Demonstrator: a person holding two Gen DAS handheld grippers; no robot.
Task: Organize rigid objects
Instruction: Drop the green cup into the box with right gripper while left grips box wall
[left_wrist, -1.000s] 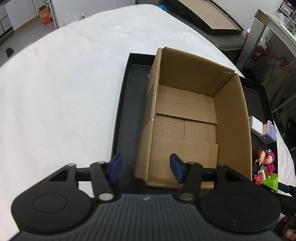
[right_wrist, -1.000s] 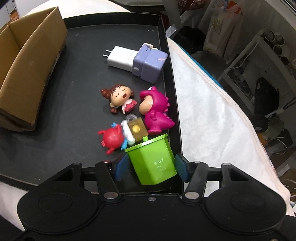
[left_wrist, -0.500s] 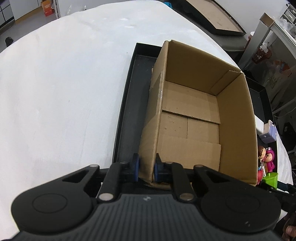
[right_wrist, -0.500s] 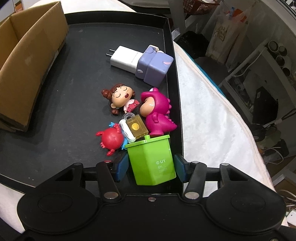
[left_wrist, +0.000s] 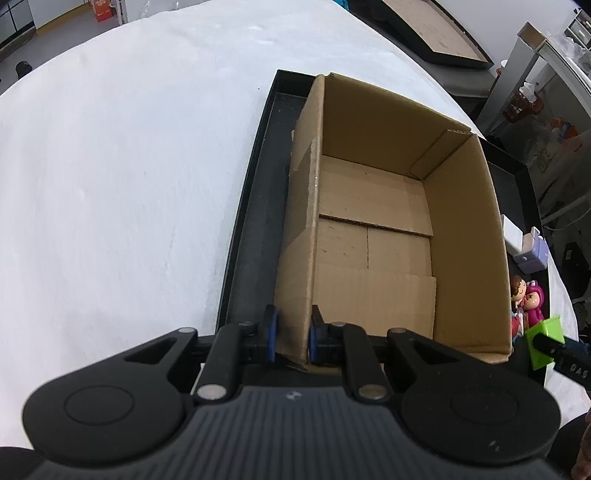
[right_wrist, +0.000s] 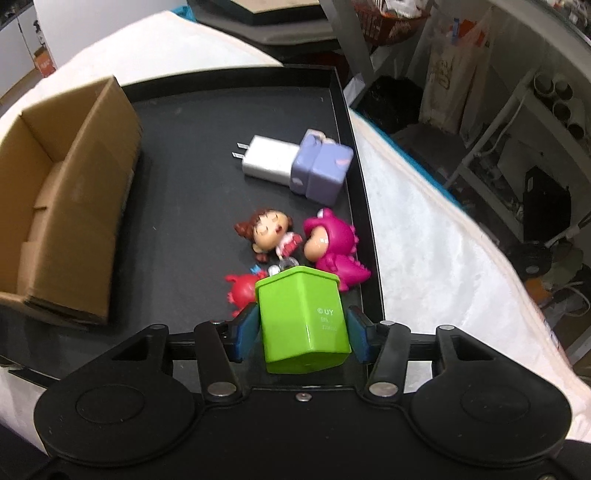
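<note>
Green cup (right_wrist: 303, 319): upside down between the right gripper (right_wrist: 302, 332) fingers, base toward the camera, rim angled off the tray (right_wrist: 192, 206). Pads pressed on both flanks, so clamped; it looks lifted clear, though the contact underneath is hidden. Likely held this way because the flat sides give the pads a square bite.

Just beyond the cup, a tight cluster: red toy (right_wrist: 240, 291) at its left corner, a keychain piece (right_wrist: 286, 264) peeking over its rim, girl figure (right_wrist: 267, 234) and pink dino (right_wrist: 334, 251) behind. Farther from the cup, white charger (right_wrist: 267, 160) touching a lilac block (right_wrist: 321, 173).

Box (left_wrist: 373, 236): open top, bare inside, sitting on the tray left of the cup. Left gripper (left_wrist: 291, 334) closed over the box's near left wall corner, one pad outside, one inside; judged to be steadying the box for a drop-in.

Edges and room:
- Dino and lilac block sit close to the tray's right lip; little room to approach from that side.
- Bare tray floor between cluster and box gives an open lane leftward.
- Box's right wall stands between cup and interior; the cup must rise over that rim.
- Risk: the cup rim catching the red toy or keychain piece while leaving.
</note>
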